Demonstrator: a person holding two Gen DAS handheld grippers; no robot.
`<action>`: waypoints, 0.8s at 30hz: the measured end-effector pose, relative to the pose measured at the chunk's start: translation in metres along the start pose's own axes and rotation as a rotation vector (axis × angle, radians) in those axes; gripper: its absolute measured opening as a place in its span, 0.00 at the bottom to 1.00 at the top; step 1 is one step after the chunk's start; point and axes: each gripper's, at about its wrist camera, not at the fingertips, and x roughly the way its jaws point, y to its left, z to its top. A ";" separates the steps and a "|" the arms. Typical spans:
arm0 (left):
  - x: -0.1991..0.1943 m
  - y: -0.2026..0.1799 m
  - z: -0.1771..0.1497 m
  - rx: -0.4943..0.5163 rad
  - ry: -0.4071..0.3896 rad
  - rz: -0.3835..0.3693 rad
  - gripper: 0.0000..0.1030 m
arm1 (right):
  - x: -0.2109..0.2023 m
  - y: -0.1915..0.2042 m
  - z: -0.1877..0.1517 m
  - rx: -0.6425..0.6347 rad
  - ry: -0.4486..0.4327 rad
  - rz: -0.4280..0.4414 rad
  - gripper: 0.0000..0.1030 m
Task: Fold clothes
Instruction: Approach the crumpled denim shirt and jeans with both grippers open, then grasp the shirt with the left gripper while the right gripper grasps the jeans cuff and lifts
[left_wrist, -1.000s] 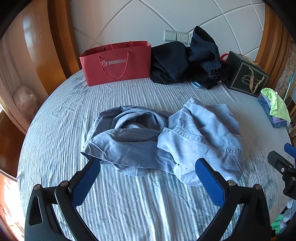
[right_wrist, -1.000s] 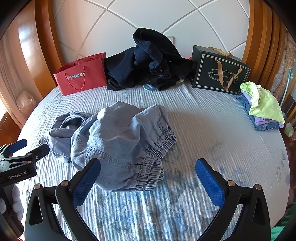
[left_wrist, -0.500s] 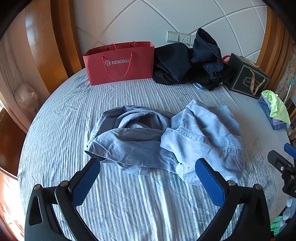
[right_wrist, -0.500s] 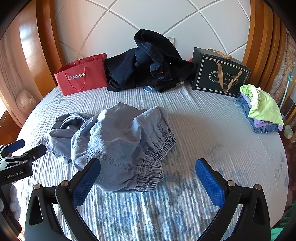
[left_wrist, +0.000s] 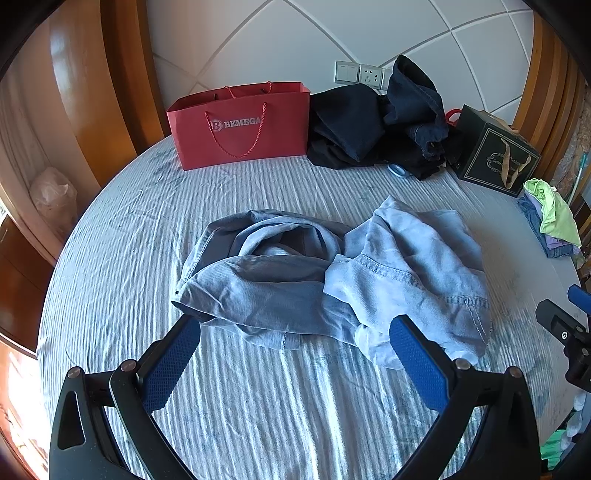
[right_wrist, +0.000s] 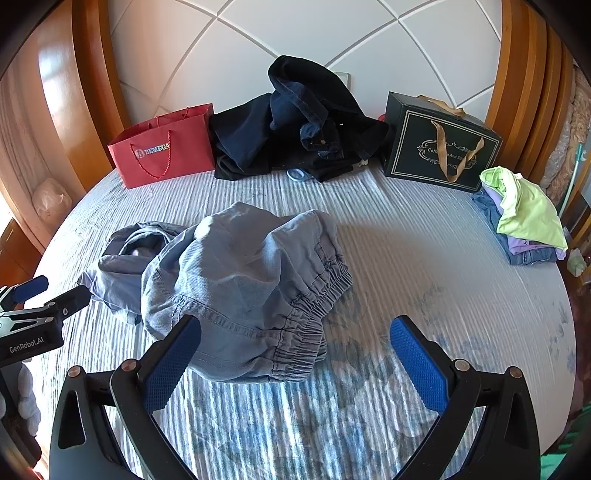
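On the bed: one crumpled pair of light blue trousers (left_wrist: 325, 280), lying near the middle of the striped bedspread (left_wrist: 280, 398), unfolded.
Count of grippers: two, the left gripper (left_wrist: 295, 354) and the right gripper (right_wrist: 295, 354), each with two blue-padded fingers on a black frame.
Left gripper jaws: spread wide, nothing between them, hovering over the near edge of the trousers.
Right gripper jaws: spread wide as well, empty, one finger over the waistband side of the trousers, the other over bare bedspread.
Count of bags: two, one red paper bag (left_wrist: 240, 125) with rope handles and "BEMEGA" lettering, one black gift bag (right_wrist: 439, 147) with gold trim and tan ribbon handles.
Count of clothes piles: two besides the trousers, a dark heap of clothes (right_wrist: 295, 125) against the headboard between the bags, and a small folded stack (right_wrist: 524, 221) topped by a lime green piece at the bed's right edge.
Trousers look: washed, soft denim-like cloth; gathered elastic waistband (right_wrist: 314, 299) facing the right gripper; legs bunched and looped toward the left side; stitched seams visible.
Bedspread texture: ribbed, pale blue and white stripes with a faint floral print.
Headboard (right_wrist: 295, 40): white padded panels with curved seams, flanked by glossy wood.
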 end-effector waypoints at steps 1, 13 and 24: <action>0.000 0.000 0.000 0.000 0.000 -0.001 1.00 | 0.001 -0.002 0.000 0.002 0.002 0.002 1.00; 0.010 0.005 0.002 -0.001 0.013 -0.013 1.00 | 0.010 -0.006 0.000 0.014 0.029 0.004 1.00; 0.033 0.016 0.005 0.012 0.028 -0.017 1.00 | 0.024 -0.008 -0.005 0.040 0.073 0.047 1.00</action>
